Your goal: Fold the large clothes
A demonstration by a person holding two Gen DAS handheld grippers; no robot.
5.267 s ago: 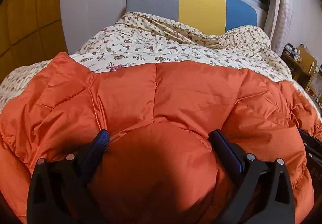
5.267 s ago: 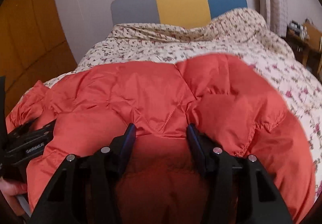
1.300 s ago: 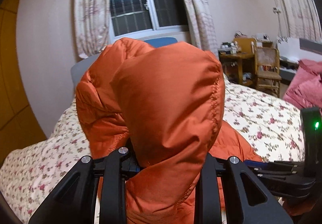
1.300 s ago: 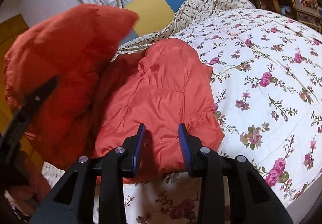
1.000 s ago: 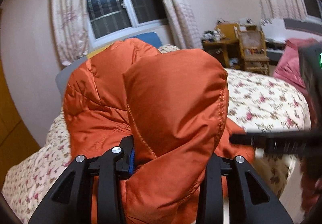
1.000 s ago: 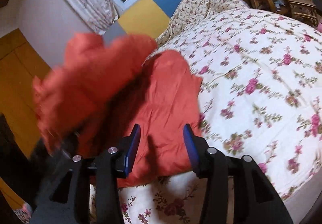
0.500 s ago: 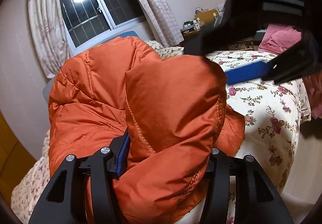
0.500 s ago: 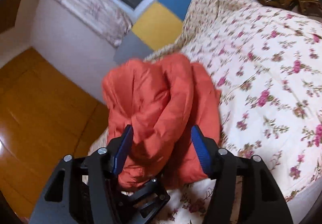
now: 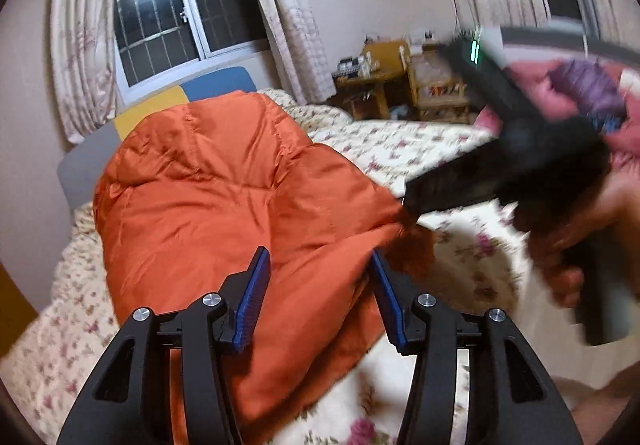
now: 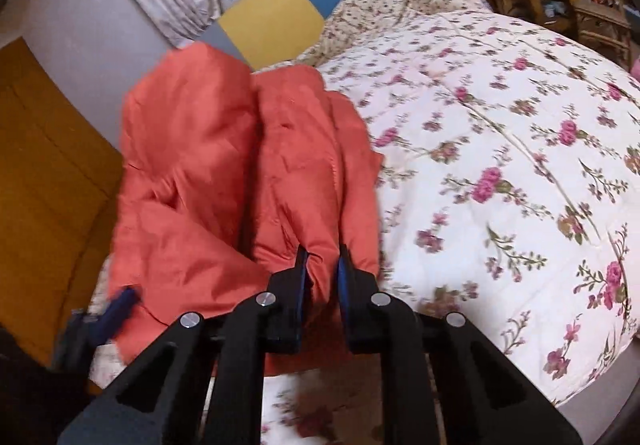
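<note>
An orange puffer jacket (image 9: 224, 197) lies folded in a bundle on the floral bed quilt (image 9: 452, 149). My left gripper (image 9: 318, 293) is open, its blue pads either side of the jacket's near edge without clamping it. My right gripper (image 10: 322, 265) is shut on a fold of the jacket (image 10: 280, 149) at its near right edge. In the left wrist view the right gripper shows blurred, its tip at the jacket's right corner (image 9: 404, 205). In the right wrist view the left gripper shows blurred at the lower left (image 10: 116, 305).
A headboard (image 10: 272, 17) of grey, yellow and blue panels stands behind the jacket. A wooden table (image 9: 372, 85) and chair stand at the far right. A yellow wardrobe (image 10: 40, 181) is on the left. Pink bedding (image 9: 560, 85) lies at the right.
My left gripper has opened and let go of the jacket, which has dropped flat onto the bed. My right gripper has closed on the jacket's near right edge.
</note>
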